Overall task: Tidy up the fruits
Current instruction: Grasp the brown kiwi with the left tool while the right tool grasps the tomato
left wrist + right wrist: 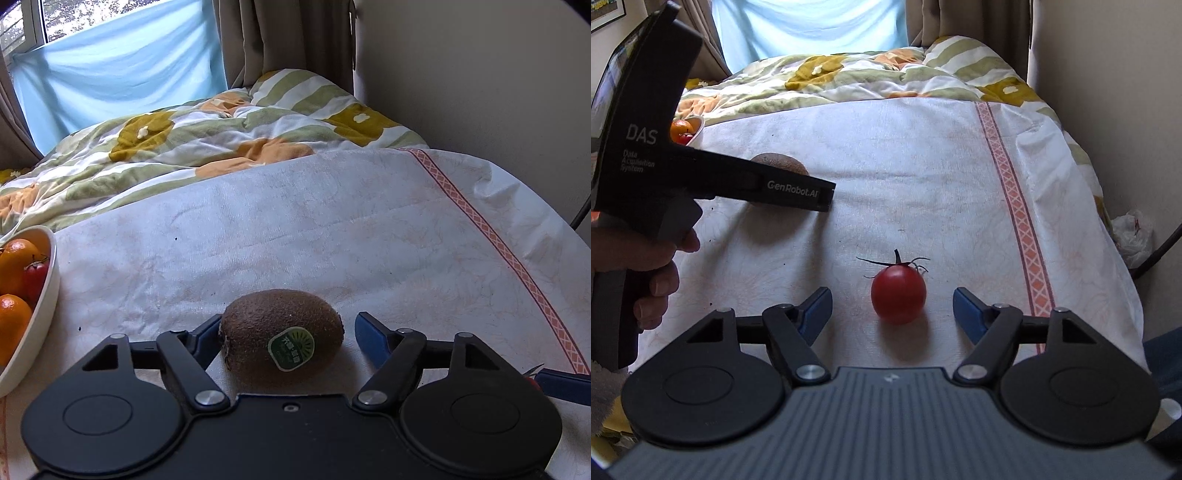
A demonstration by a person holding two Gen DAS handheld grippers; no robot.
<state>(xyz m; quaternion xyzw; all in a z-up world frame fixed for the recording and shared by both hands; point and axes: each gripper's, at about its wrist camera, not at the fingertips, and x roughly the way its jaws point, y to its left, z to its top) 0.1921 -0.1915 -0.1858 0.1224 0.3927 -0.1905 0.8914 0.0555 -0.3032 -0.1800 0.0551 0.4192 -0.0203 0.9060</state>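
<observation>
Left tool (286,334) around kiwi (282,334) (half-hidden), bowl (44,314) cropped

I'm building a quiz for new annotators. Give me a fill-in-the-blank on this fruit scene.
1. The left hand-held gripper straddles a brown ____.
2. The fruit between the right hand-held gripper's fingers is a red ____.
3. The oranges lie in a white ____.
4. Both hand-held grippers' jaws are ____.

Missing words: kiwi; tomato; bowl; open

Each camera sits low behind its own fingers, facing across the cloth-covered table (332,229) toward the bed (166,158). The left view is close on the kiwi (282,332). Both views share kiwi, table and bed.
</observation>
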